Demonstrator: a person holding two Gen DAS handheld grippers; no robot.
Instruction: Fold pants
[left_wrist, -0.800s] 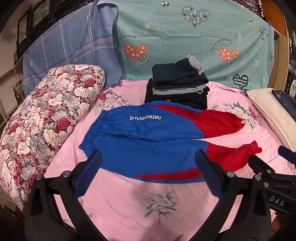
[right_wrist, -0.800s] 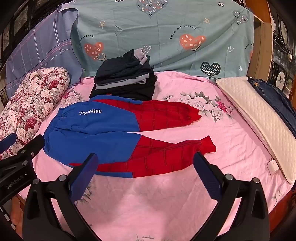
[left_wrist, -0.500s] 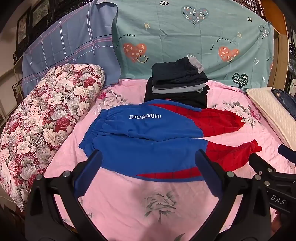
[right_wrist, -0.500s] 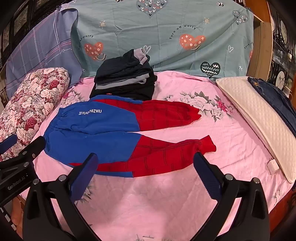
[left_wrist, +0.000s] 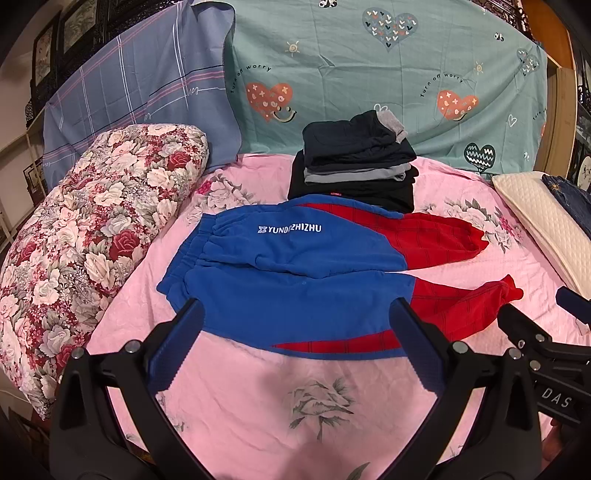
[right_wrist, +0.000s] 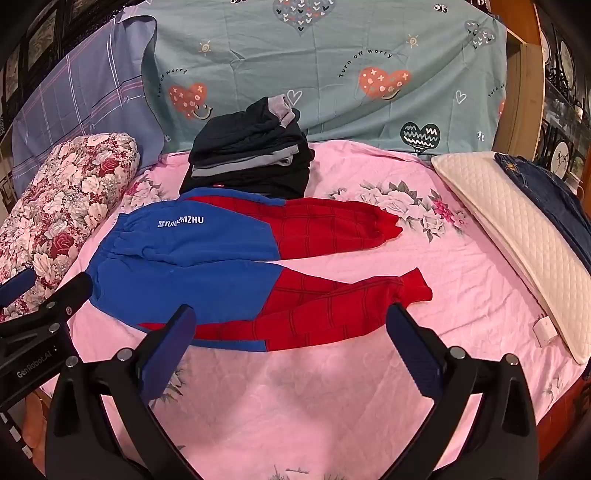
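Note:
Blue and red pants (left_wrist: 295, 273) lie spread flat on the pink bed sheet (left_wrist: 258, 398), waistband to the left, both red legs to the right. They also show in the right wrist view (right_wrist: 207, 266). My left gripper (left_wrist: 295, 325) is open and empty, hovering over the near edge of the blue part. My right gripper (right_wrist: 291, 325) is open and empty, over the near leg's lower edge. Each gripper shows at the edge of the other's view: the right one (left_wrist: 543, 343), the left one (right_wrist: 40, 314).
A stack of folded dark clothes (left_wrist: 354, 166) sits behind the pants. A floral bolster (left_wrist: 92, 229) lies at the left. A cream pillow (right_wrist: 517, 236) with jeans (right_wrist: 546, 192) on it lies at the right. Teal and plaid sheets (left_wrist: 369, 74) hang behind.
Both grippers have edged slightly forward toward the pants; the pants sit a little lower in view. Jaws stay open.

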